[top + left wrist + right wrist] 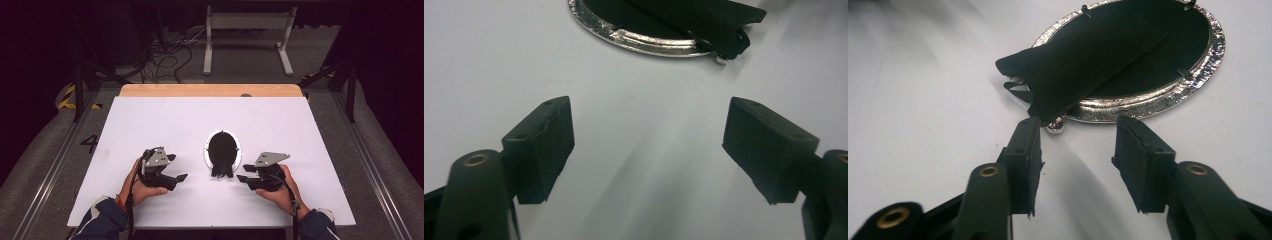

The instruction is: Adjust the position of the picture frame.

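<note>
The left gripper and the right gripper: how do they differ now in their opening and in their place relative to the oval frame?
The left gripper stands wide open; the right gripper is open less wide. The left gripper is well clear of the oval frame, while the right gripper sits close at the frame's black stand, one pad almost at its edge. Both hold nothing and hover over the white table.

White table top, wooden strip behind, tangled cables, grey metal stand

Bright overhead light on table, dark surrounds (bkgd murky); close views soft, slight glare.
</note>
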The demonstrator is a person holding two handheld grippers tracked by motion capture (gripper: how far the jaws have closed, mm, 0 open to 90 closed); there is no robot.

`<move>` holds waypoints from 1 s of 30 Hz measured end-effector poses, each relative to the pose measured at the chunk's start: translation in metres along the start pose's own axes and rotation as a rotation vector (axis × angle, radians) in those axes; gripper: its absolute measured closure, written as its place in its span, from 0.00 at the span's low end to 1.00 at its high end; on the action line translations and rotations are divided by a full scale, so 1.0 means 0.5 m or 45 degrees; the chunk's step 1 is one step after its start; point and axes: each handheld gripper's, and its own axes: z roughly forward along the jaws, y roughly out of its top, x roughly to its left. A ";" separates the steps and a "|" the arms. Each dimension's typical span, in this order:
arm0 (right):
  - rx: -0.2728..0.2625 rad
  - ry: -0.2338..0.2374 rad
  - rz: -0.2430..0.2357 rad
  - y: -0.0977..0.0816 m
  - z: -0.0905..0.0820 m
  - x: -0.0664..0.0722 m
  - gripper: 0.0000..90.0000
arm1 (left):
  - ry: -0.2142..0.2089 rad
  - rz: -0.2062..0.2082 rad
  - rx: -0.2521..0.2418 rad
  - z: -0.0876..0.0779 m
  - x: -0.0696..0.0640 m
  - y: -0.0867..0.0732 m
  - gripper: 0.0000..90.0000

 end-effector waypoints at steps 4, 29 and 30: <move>0.008 -0.015 -0.002 0.000 0.001 0.000 0.51 | 0.002 -0.017 -0.016 -0.009 0.000 -0.009 0.16; 0.007 0.039 0.005 0.007 0.015 -0.002 0.51 | 0.014 -0.037 0.030 -0.030 -0.002 -0.059 0.08; 0.013 0.039 -0.001 0.008 0.017 -0.002 0.51 | 0.011 -0.038 0.037 -0.031 -0.001 -0.063 0.08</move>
